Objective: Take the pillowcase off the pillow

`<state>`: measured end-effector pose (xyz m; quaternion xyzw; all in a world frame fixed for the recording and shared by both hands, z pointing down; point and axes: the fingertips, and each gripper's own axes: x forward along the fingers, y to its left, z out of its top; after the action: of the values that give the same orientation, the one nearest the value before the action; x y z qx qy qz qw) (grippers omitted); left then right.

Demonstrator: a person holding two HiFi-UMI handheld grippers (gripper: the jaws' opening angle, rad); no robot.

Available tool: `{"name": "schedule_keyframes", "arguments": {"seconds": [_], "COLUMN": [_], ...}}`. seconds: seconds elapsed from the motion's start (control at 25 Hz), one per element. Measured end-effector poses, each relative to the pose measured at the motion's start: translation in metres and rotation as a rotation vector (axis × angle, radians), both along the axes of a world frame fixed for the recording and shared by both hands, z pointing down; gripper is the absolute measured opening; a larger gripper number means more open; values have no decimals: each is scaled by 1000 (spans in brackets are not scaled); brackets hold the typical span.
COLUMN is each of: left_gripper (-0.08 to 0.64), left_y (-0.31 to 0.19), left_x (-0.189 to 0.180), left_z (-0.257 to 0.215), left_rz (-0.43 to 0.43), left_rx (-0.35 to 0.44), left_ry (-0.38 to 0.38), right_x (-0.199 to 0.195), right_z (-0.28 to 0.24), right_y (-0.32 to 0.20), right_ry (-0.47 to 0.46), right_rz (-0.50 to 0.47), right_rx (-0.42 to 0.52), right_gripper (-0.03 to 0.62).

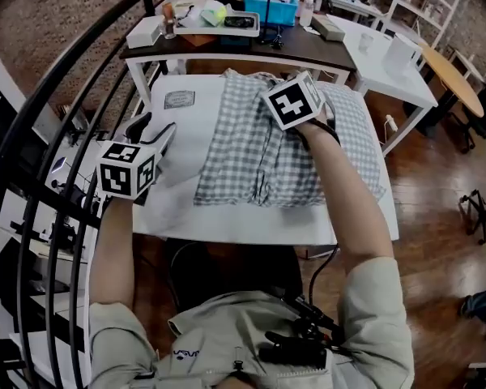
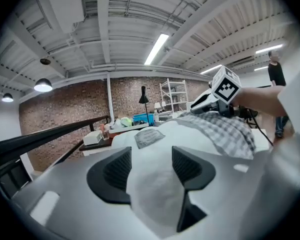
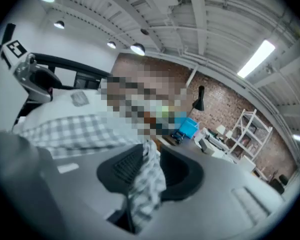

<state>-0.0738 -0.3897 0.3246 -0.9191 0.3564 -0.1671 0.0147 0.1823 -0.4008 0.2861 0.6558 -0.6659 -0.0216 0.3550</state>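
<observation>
A white pillow lies on a white table, and a grey-checked pillowcase covers its right part. My left gripper is at the pillow's bare left end. In the left gripper view its jaws stand open, with white pillow fabric bulging between them. My right gripper hovers over the far part of the pillowcase, its tips hidden under the marker cube. In the right gripper view it is open, and a loose fold of checked cloth hangs between the pads.
Behind the pillow stands a dark desk with a blue bin and a white box. A white table is at the back right. A black curved railing runs along the left. Wooden floor lies to the right.
</observation>
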Motion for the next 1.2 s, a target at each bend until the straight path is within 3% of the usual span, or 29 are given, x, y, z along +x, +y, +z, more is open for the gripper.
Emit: {"name": "schedule_keyframes", "arguments": {"seconds": [0.12,0.28,0.4,0.52,0.6,0.64,0.72,0.96,1.08,1.2], "left_gripper": [253,272,276,275,236,160,41,20,18,18], "left_y": [47,91,102,100,92,88,87,75,70,65], "left_x": [-5,-9,-12,-8,-5,-5,-8,-31,-42,-48], "left_z": [4,46,82,104,107,104,94,41,31,50], "left_rz": [56,117,122,113,88,71,36,-38,-53,-63], "left_rx": [10,-36,-109,-135,-112,-95,-62,55,53,1], "left_ry": [-15,-109,-146,-150,-156,-155,-144,-81,-62,-65], "right_x": [-36,-90,-136,-161,-160,-156,-148,-104,-60,-26], "right_z": [-16,-6,37,89,118,128,135,98,87,107], "right_y": [57,141,184,188,171,163,157,180,199,210], "right_ry": [-91,-144,-137,-34,69,119,183,226,238,215], "right_rz": [-88,-206,-297,-341,-313,-291,-255,-161,-71,-16], "right_rx": [95,167,101,-6,-35,-34,-9,69,62,0], "right_gripper": [117,117,117,129,132,130,21,8,6,6]}}
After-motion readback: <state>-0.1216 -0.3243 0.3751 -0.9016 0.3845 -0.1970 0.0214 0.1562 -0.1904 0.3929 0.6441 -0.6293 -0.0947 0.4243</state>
